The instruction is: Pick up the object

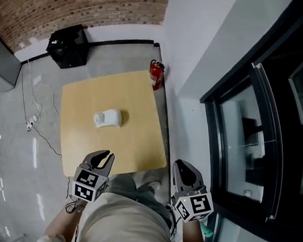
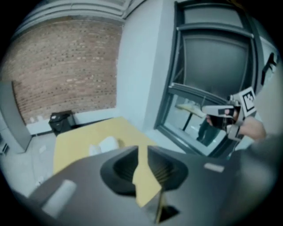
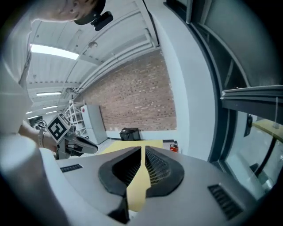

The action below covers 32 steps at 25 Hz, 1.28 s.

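A small white object lies near the middle of a square tan table; the left gripper view shows it as a pale blur ahead of the jaws. My left gripper hovers over the table's near left edge, well short of the object, its jaws a little apart and empty. My right gripper is off the table's near right corner, by the wall, with its jaws together and nothing between them. Only the table top shows past its jaws; the white object does not.
A red fire extinguisher stands at the table's far right corner. On the floor behind the table sits a black box, with white cables to the left. A white wall and a dark glass door close off the right side.
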### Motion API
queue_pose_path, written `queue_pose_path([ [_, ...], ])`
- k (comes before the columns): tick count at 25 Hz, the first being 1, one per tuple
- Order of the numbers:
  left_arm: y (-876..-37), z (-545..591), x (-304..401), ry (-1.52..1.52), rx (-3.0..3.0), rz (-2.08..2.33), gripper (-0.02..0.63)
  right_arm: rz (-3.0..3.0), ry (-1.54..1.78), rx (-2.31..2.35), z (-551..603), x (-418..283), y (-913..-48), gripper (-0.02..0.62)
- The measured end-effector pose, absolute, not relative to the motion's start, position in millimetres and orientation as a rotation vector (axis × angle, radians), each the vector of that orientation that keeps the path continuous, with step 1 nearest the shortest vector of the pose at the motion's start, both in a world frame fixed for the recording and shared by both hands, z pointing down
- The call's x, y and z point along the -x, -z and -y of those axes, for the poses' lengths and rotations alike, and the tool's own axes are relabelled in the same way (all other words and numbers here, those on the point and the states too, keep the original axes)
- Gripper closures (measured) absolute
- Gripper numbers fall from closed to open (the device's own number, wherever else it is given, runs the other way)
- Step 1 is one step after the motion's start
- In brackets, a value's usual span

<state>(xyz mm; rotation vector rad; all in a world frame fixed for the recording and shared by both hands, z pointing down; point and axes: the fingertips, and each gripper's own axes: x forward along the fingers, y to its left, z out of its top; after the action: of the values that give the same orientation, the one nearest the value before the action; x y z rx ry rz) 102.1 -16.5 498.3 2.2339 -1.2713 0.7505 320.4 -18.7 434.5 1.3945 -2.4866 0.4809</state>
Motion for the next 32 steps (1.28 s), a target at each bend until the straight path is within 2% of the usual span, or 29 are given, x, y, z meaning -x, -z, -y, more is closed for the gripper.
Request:
queue_pose_path([
  [4,-521,25,-63,-0.684,-2.046,1.393,0.535,2.507,-0.493,-1.201,47,-291,-453,0.583],
  [7,-538,44,-37,-0.522,-1.911,1.428,0.535,2.485,-0.465,-1.092,73,-255,-461,0.583],
  [12,-589,81,-20,-0.238,-1.659,1.392,0.518,2.414,-0.346,-0.688,123,-173,-477,0.583],
  [18,-658,115,19,0.098,-1.227,1.351,0.501,2.221,-0.205,-0.238,175,-58,-550,0.581],
  [19,-671,118,22,0.142,-1.174,1.350,0.493,2.183,-0.204,-0.163,184,-42,-567,0.557],
  [21,-690,124,24,0.258,-1.069,1.328,0.443,2.079,-0.199,-0.003,197,-15,-603,0.479],
  [23,-702,129,26,0.360,-0.991,1.305,0.399,1.956,-0.182,0.131,205,5,-635,0.429],
  [24,-705,131,28,0.397,-0.969,1.302,0.379,1.898,-0.171,0.179,209,13,-650,0.423],
  [28,-715,149,30,0.524,-0.944,1.281,0.376,1.701,-0.181,0.297,221,28,-701,0.420],
  [32,-726,170,31,0.605,-0.908,1.200,0.376,1.543,-0.344,0.426,223,31,-720,0.425],
])
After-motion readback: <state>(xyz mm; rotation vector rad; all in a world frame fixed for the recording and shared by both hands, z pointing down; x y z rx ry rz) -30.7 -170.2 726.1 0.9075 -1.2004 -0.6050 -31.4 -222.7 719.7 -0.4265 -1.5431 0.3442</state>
